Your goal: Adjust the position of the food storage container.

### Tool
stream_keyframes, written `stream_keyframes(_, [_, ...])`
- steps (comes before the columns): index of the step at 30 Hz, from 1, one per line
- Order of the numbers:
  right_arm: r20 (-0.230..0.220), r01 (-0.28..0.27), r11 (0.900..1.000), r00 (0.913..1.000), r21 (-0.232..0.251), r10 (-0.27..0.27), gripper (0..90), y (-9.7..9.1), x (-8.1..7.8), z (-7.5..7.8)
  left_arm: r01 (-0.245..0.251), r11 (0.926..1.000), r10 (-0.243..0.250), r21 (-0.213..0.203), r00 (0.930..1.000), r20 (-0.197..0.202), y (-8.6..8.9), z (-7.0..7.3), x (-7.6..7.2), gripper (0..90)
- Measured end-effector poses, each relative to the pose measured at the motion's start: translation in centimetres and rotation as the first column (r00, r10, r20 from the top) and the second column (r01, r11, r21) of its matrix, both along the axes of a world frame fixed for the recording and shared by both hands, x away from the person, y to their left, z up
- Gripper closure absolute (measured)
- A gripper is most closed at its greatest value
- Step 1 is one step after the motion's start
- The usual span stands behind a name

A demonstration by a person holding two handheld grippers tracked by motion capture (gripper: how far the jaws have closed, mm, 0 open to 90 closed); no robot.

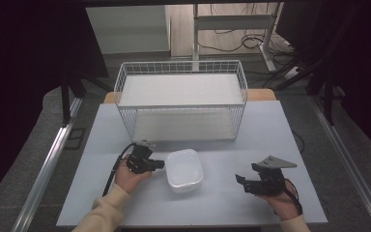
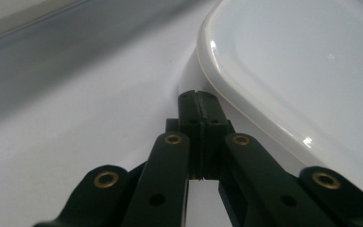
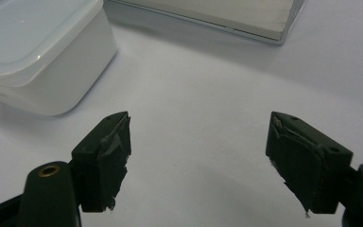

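Note:
A white lidded plastic container (image 1: 184, 170) sits on the table's near middle. My left gripper (image 1: 160, 164) lies at its left side, jaws pressed together with nothing between them. In the left gripper view that left gripper (image 2: 199, 96) has its tips right against the container (image 2: 302, 66) wall just under the lid rim. My right gripper (image 1: 240, 181) rests on the table to the container's right, well apart from it. In the right gripper view this right gripper (image 3: 198, 156) stands wide open over bare table, with the container (image 3: 38, 52) at upper left.
A white wire basket rack (image 1: 181, 99) with two shelves stands at the back of the pale table (image 1: 212, 203). Its lower shelf edge (image 3: 217, 19) appears in the right gripper view. Table edges and metal rails run on both sides.

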State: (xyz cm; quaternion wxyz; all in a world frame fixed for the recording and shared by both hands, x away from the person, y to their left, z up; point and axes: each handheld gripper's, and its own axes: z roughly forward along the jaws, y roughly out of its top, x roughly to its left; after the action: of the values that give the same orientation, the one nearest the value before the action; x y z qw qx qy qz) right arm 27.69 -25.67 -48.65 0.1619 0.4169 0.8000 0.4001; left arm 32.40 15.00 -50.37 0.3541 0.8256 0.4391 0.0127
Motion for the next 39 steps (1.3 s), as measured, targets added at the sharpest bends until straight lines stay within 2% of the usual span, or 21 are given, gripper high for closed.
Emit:
stream_keyframes(8, [-0.001, -0.001, 1.0, 1.0, -0.004, 0.001, 23.0, 0.1, 0.0, -0.1, -0.001, 0.9999, 0.001, -0.011, 1.0, -0.009, -0.9, 0.0, 0.9, 90.0])
stream_keyframes(15, [-0.001, -0.001, 1.0, 1.0, -0.004, 0.001, 23.1, 0.0, 0.0, -0.1, 0.002, 0.9998, -0.003, -0.02, 0.9999, -0.011, -0.9, -0.2, 1.1, 89.9])
stream_keyframes(21, [0.001, 0.001, 1.0, 1.0, -0.002, -0.001, 23.0, 0.0, 0.0, 0.0, -0.012, 0.9993, 0.013, -0.036, 0.9996, 0.026, 0.1, 0.5, 0.6, 89.8])
stream_keyframes(22, [0.003, 0.001, 1.0, 1.0, -0.002, -0.001, 23.1, 0.0, -0.1, 0.1, -0.018, 0.999, 0.02, -0.04, 0.9986, 0.049, 0.8, 1.1, -0.1, 89.5])
stream_keyframes(24, [0.006, -0.001, 1.0, 1.0, 0.001, 0.001, 23.1, 0.1, -0.1, 0.1, -0.048, 0.9978, 0.052, -0.046, 0.9953, 0.082, 1.5, 1.6, -1.0, 83.0])
stream_keyframes(26, [0.005, -0.003, 1.0, 1.0, 0.0, 0.003, 23.1, 0.1, -0.1, 0.0, -0.084, 0.9948, 0.09, -0.058, 0.9899, 0.11, 2.2, 2.2, -1.9, 71.6])
stream_keyframes(28, [0.003, -0.005, 1.0, 1.0, -0.002, 0.005, 23.1, 0.2, -0.1, 0.0, -0.094, 0.9936, 0.1, -0.064, 0.9881, 0.117, 2.5, 2.4, -2.3, 57.3])
stream_keyframes(29, [0.004, -0.011, 0.9999, 0.9999, -0.004, 0.011, 23.1, 0.3, -0.1, 0.0, -0.1, 0.9919, 0.109, -0.078, 0.987, 0.118, 2.9, 2.7, -3.1, 51.8])
stream_keyframes(33, [0.012, -0.018, 0.9998, 0.9998, 0.005, 0.018, 23.0, 0.5, -0.3, 0.2, -0.103, 0.9914, 0.111, -0.081, 0.9887, 0.101, 3.7, 2.8, -4.3, 40.3])
stream_keyframes(39, [0.007, -0.015, 0.9998, 0.9999, 0.013, 0.015, 23.0, 0.5, -0.2, 0.2, -0.109, 0.9889, 0.116, -0.101, 0.9909, 0.069, 4.5, 2.6, -4.9, 34.7])
